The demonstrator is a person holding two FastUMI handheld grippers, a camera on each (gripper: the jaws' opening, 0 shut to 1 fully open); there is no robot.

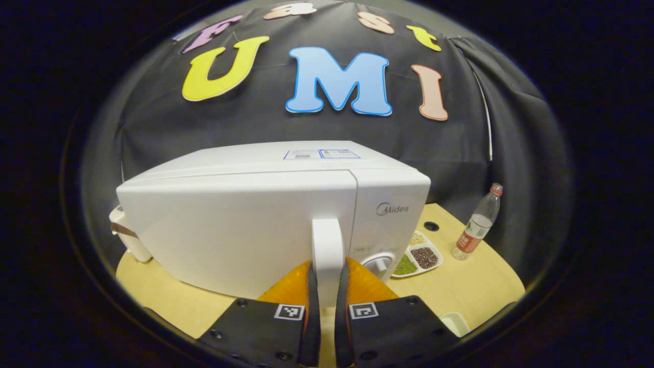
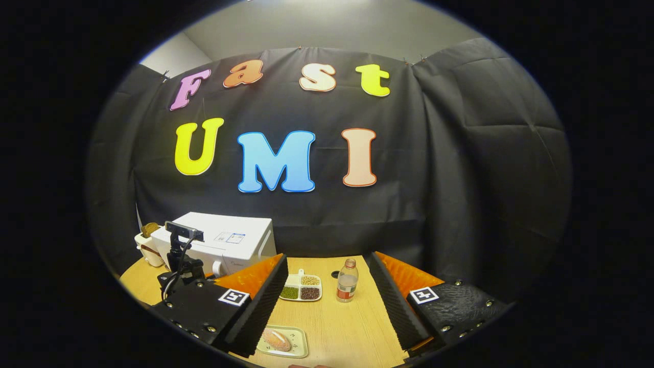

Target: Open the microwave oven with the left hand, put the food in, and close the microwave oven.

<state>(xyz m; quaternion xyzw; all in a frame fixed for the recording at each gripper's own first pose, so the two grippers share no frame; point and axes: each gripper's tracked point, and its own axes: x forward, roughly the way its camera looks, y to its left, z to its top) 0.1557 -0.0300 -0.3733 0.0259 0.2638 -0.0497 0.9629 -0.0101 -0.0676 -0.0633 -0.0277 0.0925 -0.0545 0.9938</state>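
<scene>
Left gripper (image 1: 327, 294) clamped narrow on the microwave (image 1: 265, 214) door's white vertical handle (image 1: 327, 250); door front hidden edge-on. Right gripper (image 2: 327, 301) spread wide above the wooden tabletop (image 2: 352, 327). Food (image 2: 276, 339), a pale oblong, on a rectangular tray (image 2: 299, 343), partly cut off.

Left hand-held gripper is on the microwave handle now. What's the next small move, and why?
Probably pull the handle back to swing the door open: the left hand-held gripper looks closed on it, the door still looks shut, and the food waits on its tray under the open right hand-held gripper.
</scene>
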